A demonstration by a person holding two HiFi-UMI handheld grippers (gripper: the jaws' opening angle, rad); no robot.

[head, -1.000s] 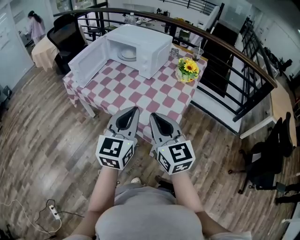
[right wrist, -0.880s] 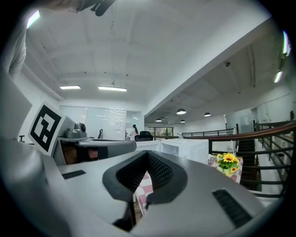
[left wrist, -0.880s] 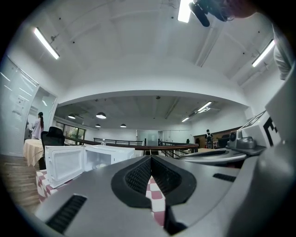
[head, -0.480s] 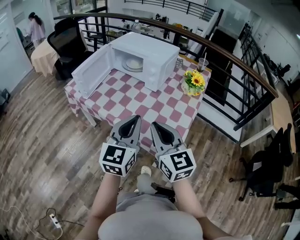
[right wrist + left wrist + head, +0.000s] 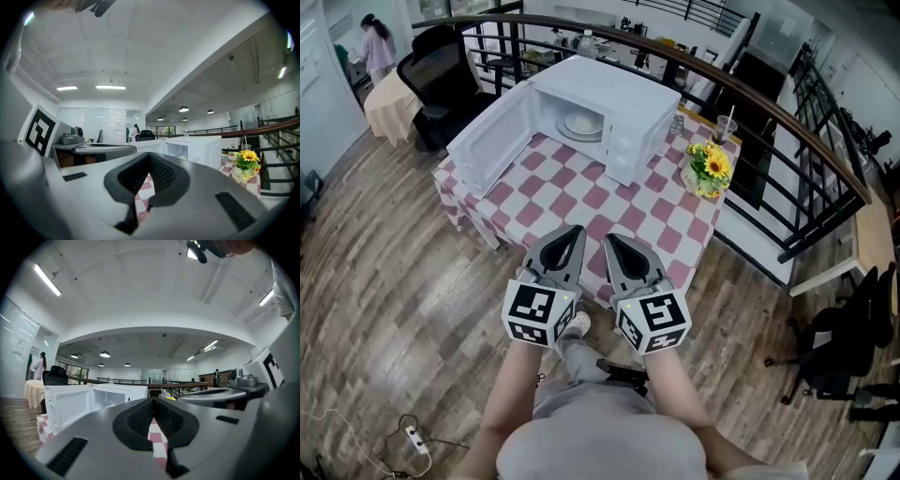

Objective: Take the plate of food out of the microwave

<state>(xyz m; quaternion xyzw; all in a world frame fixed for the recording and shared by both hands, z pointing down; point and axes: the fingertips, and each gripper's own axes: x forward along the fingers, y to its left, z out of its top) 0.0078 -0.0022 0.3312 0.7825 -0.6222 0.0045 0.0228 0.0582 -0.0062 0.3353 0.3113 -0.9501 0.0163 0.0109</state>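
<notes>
A white microwave (image 5: 614, 117) stands on the checkered table (image 5: 581, 202) with its door (image 5: 492, 141) swung open to the left. Inside it rests a pale plate of food (image 5: 584, 124). My left gripper (image 5: 573, 229) and right gripper (image 5: 609, 238) are held side by side over the table's near edge, well short of the microwave. Both are shut with nothing between the jaws. The left gripper view has its closed jaws (image 5: 152, 401) aimed level, with the open microwave (image 5: 101, 397) to the left. In the right gripper view the closed jaws (image 5: 150, 157) have the microwave (image 5: 197, 147) to their right.
A pot of yellow flowers (image 5: 710, 171) stands on the table's right side, with a cup (image 5: 724, 127) behind it. A dark curved railing (image 5: 769, 112) runs behind the table. A black office chair (image 5: 441, 66) stands at the back left, and a person (image 5: 375, 42) is far off there.
Both grippers and the head have come closer to the table. The microwave now looks larger and sits more to the right in the head view. The jaws stayed shut.
</notes>
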